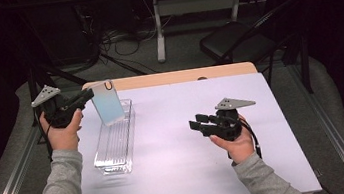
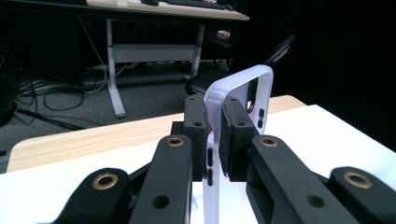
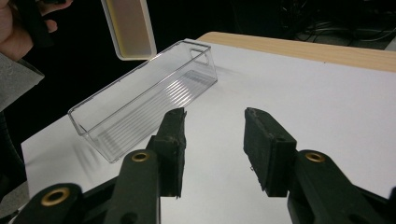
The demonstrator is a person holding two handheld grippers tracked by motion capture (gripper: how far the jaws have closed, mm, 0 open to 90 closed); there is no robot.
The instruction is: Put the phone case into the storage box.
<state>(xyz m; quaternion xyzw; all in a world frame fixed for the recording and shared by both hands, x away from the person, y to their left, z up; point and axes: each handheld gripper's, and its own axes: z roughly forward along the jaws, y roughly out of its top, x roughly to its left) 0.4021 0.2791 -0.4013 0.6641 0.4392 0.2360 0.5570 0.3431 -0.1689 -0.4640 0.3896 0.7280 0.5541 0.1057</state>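
Translucent pale phone case (image 1: 108,103), thin with rounded corners, hung above the far end of a clear ribbed rectangular bin (image 1: 114,144), its edge pinched by the left claw (image 2: 213,135). Right claw (image 3: 212,142) spread, empty, over the white surface (image 1: 176,142).

A pale translucent phone case (image 1: 107,102) hangs upright above the clear plastic bin's (image 1: 116,157) far end.

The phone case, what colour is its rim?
The phone case has a pale, milky lilac-white rim, clearest in the left gripper view.

phone case (image 3: 128,28) top cut off (right gripper view), edge under gripper pads
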